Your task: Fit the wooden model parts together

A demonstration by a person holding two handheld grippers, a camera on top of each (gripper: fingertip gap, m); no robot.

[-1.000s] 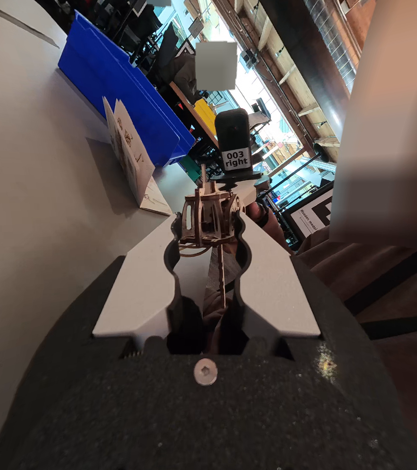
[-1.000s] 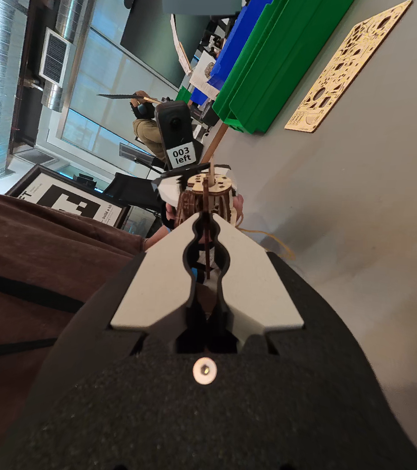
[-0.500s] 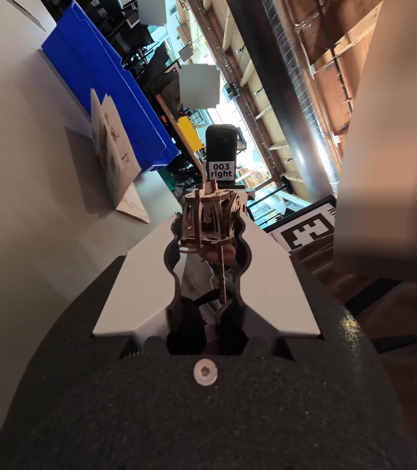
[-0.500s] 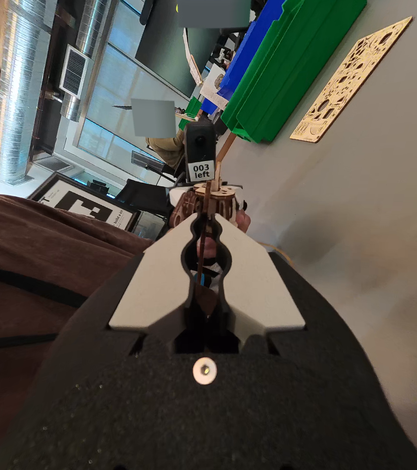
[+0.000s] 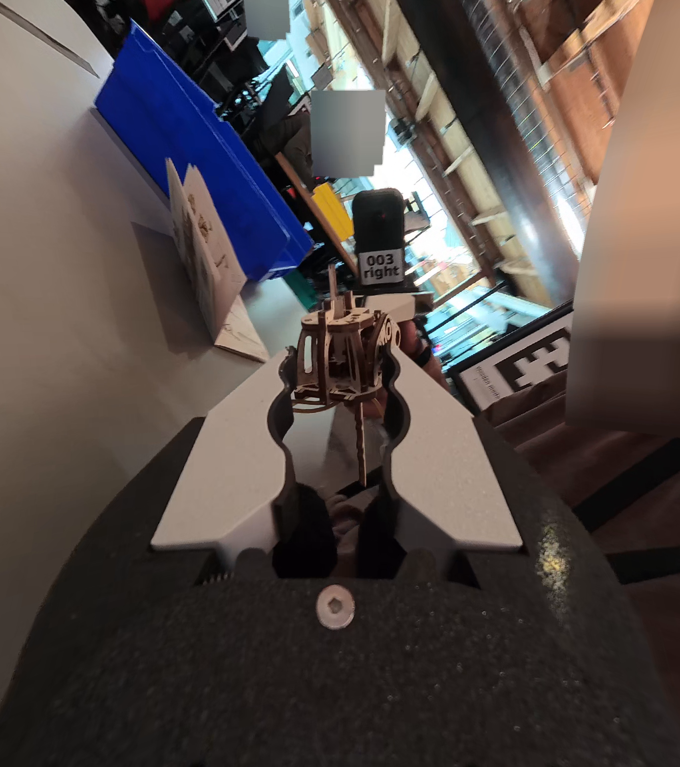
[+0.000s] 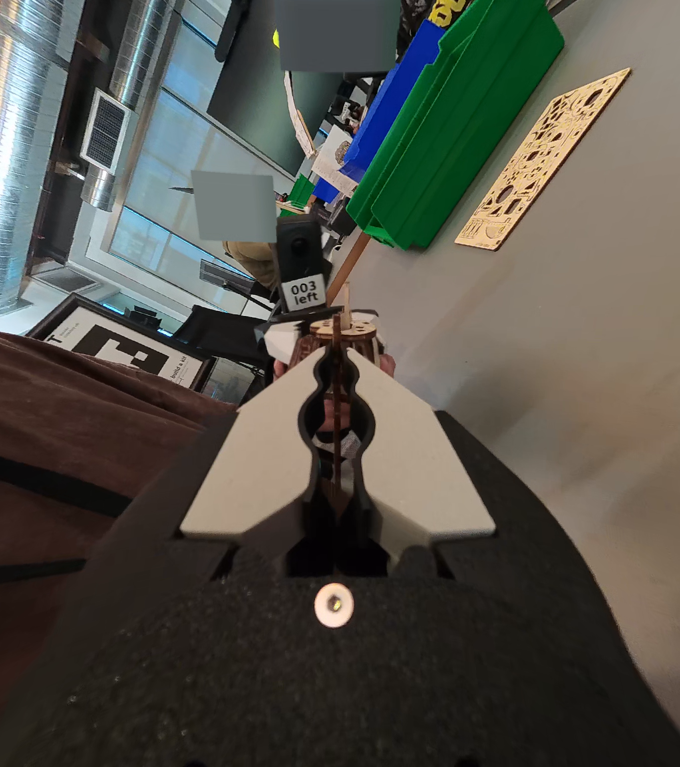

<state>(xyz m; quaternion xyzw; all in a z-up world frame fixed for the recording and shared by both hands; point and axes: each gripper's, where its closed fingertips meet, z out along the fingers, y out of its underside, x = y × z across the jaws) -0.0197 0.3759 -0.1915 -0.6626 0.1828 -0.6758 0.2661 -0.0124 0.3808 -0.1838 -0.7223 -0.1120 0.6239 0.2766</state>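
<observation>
My left gripper [image 5: 340, 365] is shut on a small cage-shaped wooden model [image 5: 336, 352] and holds it above the grey table [image 5: 39, 332]. A thin toothed wooden strip [image 5: 360, 444] hangs from the model between the fingers. My right gripper [image 6: 335, 352] is shut on a thin flat wooden part [image 6: 335, 415], seen edge-on. It faces the left gripper, and the part's far end meets the model's round top disc [image 6: 340, 330]. A light peg [image 6: 346, 303] sticks up from that disc. The right gripper also shows beyond the model in the left wrist view [image 5: 396, 309].
A blue bin [image 5: 205, 166] and an open instruction booklet [image 5: 201, 265] stand on the table's far side. A green bin [image 6: 454, 137] and a laser-cut wooden parts sheet [image 6: 537, 166] lie to the right. A framed black-and-white marker sign [image 6: 122, 352] stands behind a person's brown clothing [image 6: 60, 415].
Both grippers have tilted and swung together while keeping their holds. The model now shows more of its top disc in the left wrist view. The flat part stays against the model.
</observation>
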